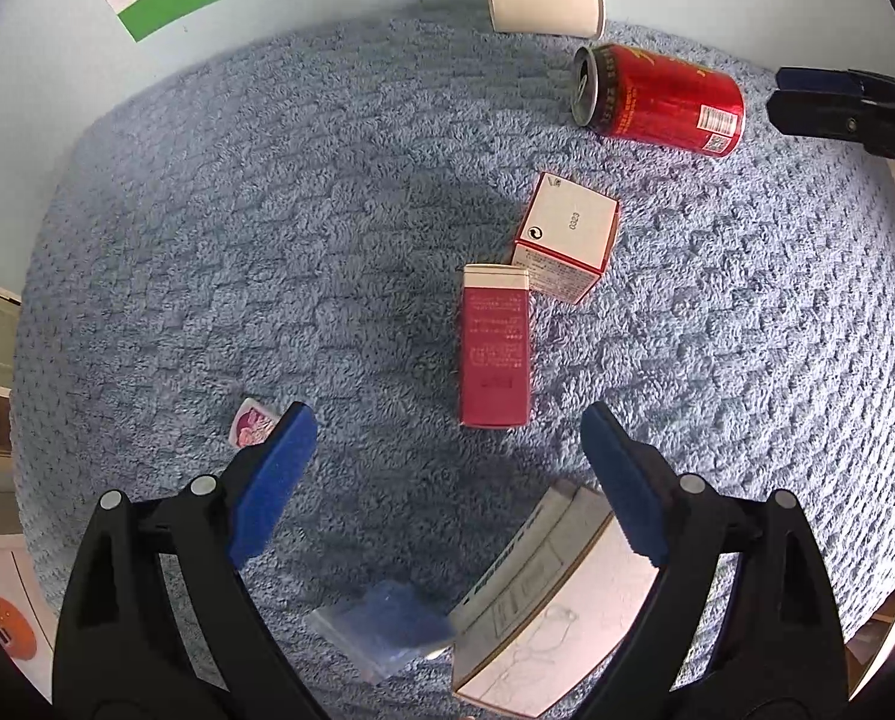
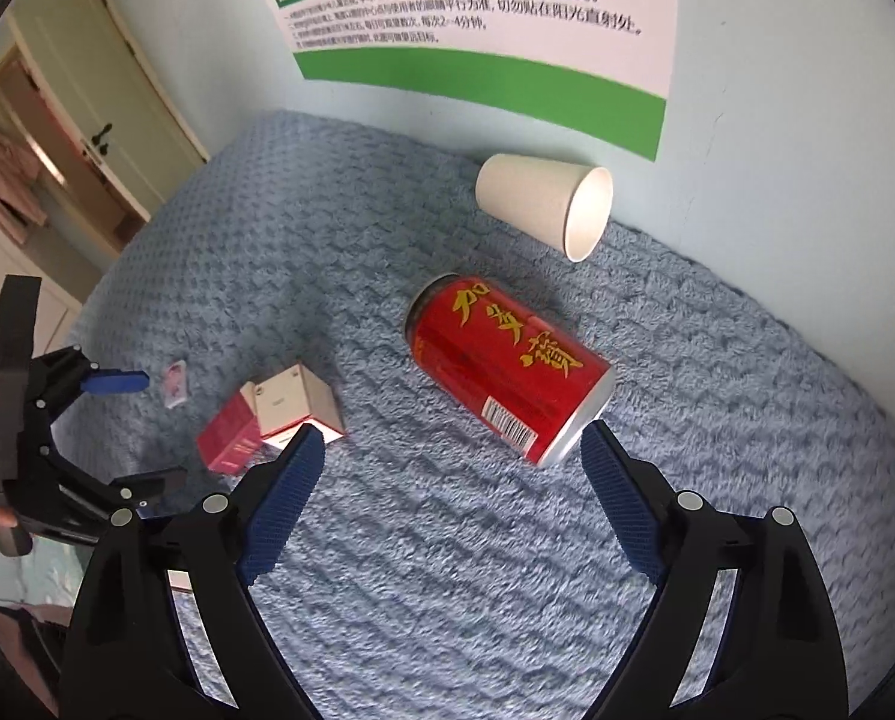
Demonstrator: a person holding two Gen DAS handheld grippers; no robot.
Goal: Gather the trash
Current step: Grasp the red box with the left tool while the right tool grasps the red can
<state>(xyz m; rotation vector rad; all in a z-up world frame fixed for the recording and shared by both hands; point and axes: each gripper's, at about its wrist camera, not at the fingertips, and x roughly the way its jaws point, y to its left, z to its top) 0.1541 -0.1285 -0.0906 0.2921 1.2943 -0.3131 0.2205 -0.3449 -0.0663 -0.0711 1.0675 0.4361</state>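
Trash lies on a blue towel [image 1: 267,210]. A red can [image 1: 657,99] lies on its side, also in the right wrist view [image 2: 507,366]. A white paper cup [image 1: 546,3] lies near the wall [image 2: 543,204]. A red carton [image 1: 495,348] and a white cube box [image 1: 567,240] touch each other [image 2: 291,402]. A small pink packet [image 1: 252,423] lies left. A white box [image 1: 537,606] and a clear plastic bag [image 1: 381,624] lie under my left gripper [image 1: 447,426], which is open and empty. My right gripper [image 2: 450,450] is open and empty, just short of the can.
A green-and-white poster [image 2: 477,30] hangs on the light blue wall behind the towel. A door [image 2: 93,96] stands at the far left. The left gripper shows in the right wrist view [image 2: 117,384], and the right gripper in the left wrist view [image 1: 807,96].
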